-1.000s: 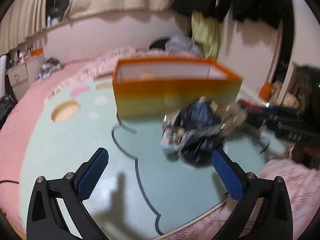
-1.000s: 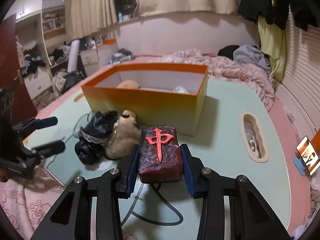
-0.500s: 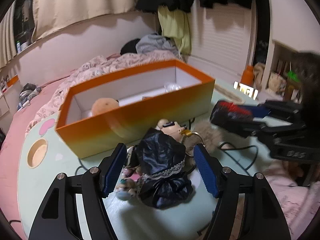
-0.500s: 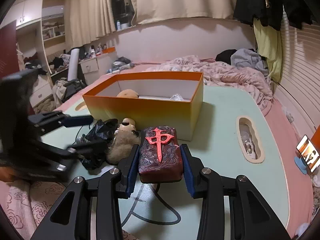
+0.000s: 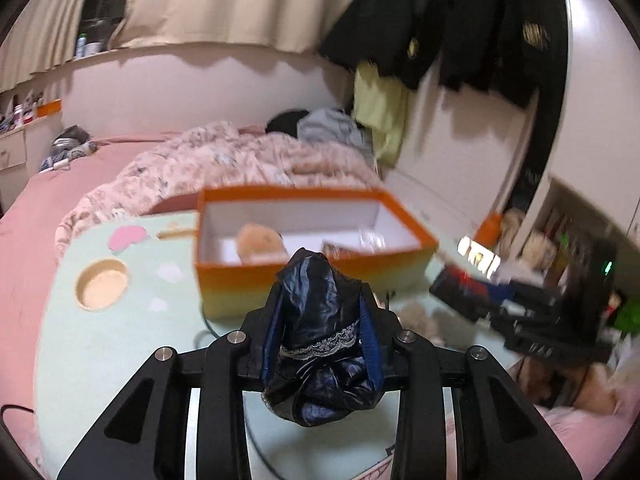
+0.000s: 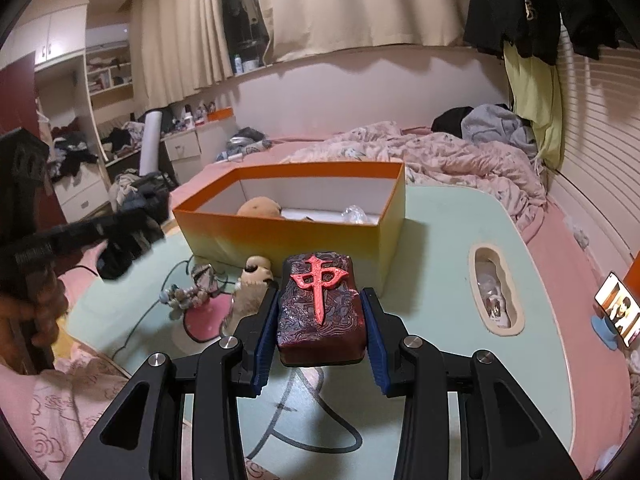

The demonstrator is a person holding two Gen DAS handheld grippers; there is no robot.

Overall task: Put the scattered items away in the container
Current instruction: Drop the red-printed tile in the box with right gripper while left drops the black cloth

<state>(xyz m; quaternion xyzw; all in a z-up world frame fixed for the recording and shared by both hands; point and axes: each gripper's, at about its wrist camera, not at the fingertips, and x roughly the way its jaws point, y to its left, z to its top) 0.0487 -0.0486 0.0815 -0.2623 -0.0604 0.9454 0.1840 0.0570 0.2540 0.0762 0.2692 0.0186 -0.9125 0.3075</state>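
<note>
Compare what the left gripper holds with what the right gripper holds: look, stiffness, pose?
Look: the dark blue satin bundle is shiny fabric with lace trim; the dark red block bears a raised red character.
Stiffness: the bundle sags below the left gripper, so it looks soft; the block keeps square edges in the right gripper.
Pose: the bundle bunches upright; the block lies face up.
Shared: each is clamped between blue pads, short of the orange box.

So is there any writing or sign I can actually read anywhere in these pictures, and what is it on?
"中": a raised red character on the top face of the dark red block, which the right gripper holds.
White marks on the right gripper's black body, seen from the left wrist camera: too blurred to read.
Phone screen at the right edge: shows a picture, no legible words.
Bottles on the window ledge: too small to read.
</note>
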